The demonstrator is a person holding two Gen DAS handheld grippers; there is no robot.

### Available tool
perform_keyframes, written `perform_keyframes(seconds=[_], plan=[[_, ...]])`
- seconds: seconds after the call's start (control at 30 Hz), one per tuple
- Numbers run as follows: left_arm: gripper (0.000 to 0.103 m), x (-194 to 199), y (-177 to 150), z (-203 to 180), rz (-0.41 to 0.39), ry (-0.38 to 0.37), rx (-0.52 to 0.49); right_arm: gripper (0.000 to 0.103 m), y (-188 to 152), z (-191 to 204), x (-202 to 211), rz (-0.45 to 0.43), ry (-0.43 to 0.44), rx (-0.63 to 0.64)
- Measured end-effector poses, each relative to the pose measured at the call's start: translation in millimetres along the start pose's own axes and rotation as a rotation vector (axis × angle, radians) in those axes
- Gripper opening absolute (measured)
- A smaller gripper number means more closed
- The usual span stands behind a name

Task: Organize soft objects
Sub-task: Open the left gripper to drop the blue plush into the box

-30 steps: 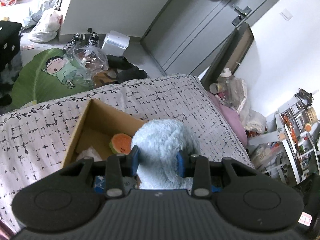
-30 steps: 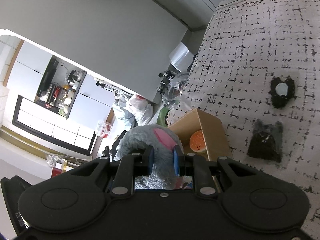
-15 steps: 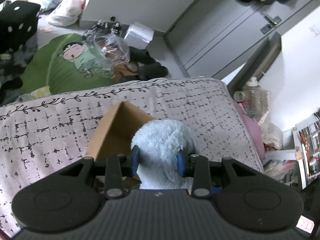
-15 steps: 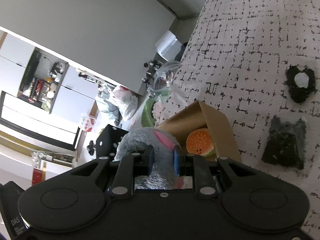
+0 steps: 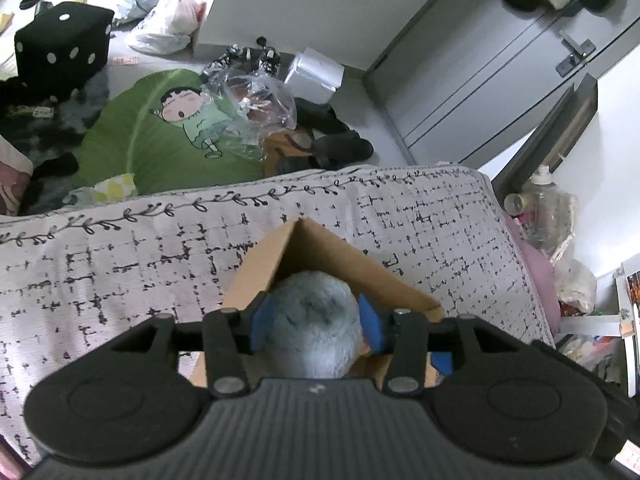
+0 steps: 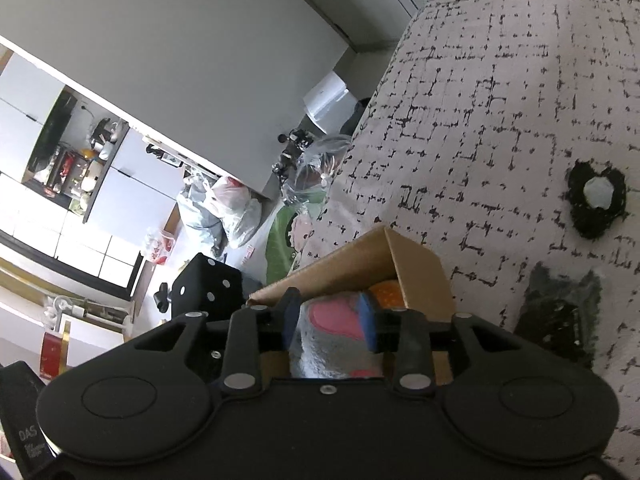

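A brown cardboard box (image 5: 320,252) stands open on the patterned bed cover (image 5: 120,264). My left gripper (image 5: 314,322) is shut on a pale blue plush toy (image 5: 314,328) and holds it inside the box opening. My right gripper (image 6: 330,326) is shut on a grey and pink part of a plush toy (image 6: 332,336), also at the box (image 6: 416,276). An orange watermelon-like plush (image 6: 386,292) lies inside the box behind my right fingers. Whether both grippers hold the same toy I cannot tell.
Two black fabric items lie on the bed: one with a white centre (image 6: 596,198), one flat and dark (image 6: 556,312). Beyond the bed edge the floor holds a green cartoon cushion (image 5: 168,132), a black dice stool (image 5: 64,44), plastic bags (image 5: 168,24) and shoes (image 5: 332,140).
Both grippers have lowered toward the box with the plush between their fingers. The plush now sits deeper in the box and hides the orange plush in the left wrist view.
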State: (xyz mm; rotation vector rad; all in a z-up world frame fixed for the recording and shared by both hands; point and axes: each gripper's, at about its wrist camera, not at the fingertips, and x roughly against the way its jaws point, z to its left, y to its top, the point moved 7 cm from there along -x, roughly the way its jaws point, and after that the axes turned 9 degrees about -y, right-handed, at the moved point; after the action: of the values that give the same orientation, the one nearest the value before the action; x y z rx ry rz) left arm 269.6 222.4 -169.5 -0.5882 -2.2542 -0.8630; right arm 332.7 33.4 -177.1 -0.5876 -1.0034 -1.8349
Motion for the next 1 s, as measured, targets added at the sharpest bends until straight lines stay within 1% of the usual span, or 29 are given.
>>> perform_keyframes(seconds=[0.03, 0.1, 0.13, 0.17, 0.2, 0.3, 0.37, 0.47, 0.6, 0.73, 0.87, 0.9, 1.0], plan=[[0.053, 3.4, -0.2, -1.7, -0.007, 0.005, -0.009, 0.034, -0.1, 0.1, 4.7, -0.003, 0.006, 0.01], [0.062, 9.9, -0.6, -6.3, -0.024, 0.004, -0.026, 0.041, 0.5, 0.4, 12.9, -0.013, 0.01, 0.027], [0.066, 13.1, -1.3, -9.2, -0.029, -0.009, -0.029, 0.049, 0.8, 0.2, 18.3, -0.024, 0.011, 0.037], [0.072, 15.0, -2.2, -12.4, -0.028, -0.027, -0.03, 0.056, 0.8, -0.1, 24.1, -0.036, 0.012, 0.049], [0.076, 17.9, -3.5, -15.5, -0.029, -0.036, -0.038, 0.058, 1.4, -1.0, 27.9, -0.044, 0.013, 0.059], [0.08, 26.2, -6.5, -24.1, -0.041, -0.03, -0.068, 0.06, 1.9, -4.8, 39.7, -0.058, 0.004, 0.094], [0.082, 31.5, -8.0, -30.4, -0.051, -0.033, -0.081, 0.067, 2.4, -8.2, 47.5, -0.074, -0.009, 0.117], [0.086, 37.2, -12.2, -41.2, -0.045, -0.042, -0.103, 0.074, 2.9, -13.2, 58.6, -0.093, -0.021, 0.148], [0.088, 45.5, -18.3, -54.3, -0.057, -0.04, -0.127, 0.077, 4.3, -19.8, 73.9, -0.107, -0.013, 0.192], [0.089, 50.5, -25.2, -66.7, -0.059, -0.02, -0.155, 0.078, 6.8, -27.1, 88.4, -0.119, -0.034, 0.258], [0.097, 55.4, -34.4, -75.7, -0.067, 0.012, -0.165, 0.084, 10.5, -37.9, 105.0, -0.137, -0.035, 0.276], [0.099, 57.6, -36.7, -77.0, -0.073, 0.02, -0.168, 0.084, 10.8, -40.6, 108.5, -0.138, -0.034, 0.277], [0.101, 60.0, -46.3, -86.7, -0.076, 0.021, -0.194, 0.091, 11.0, -50.4, 116.9, -0.141, -0.022, 0.282]])
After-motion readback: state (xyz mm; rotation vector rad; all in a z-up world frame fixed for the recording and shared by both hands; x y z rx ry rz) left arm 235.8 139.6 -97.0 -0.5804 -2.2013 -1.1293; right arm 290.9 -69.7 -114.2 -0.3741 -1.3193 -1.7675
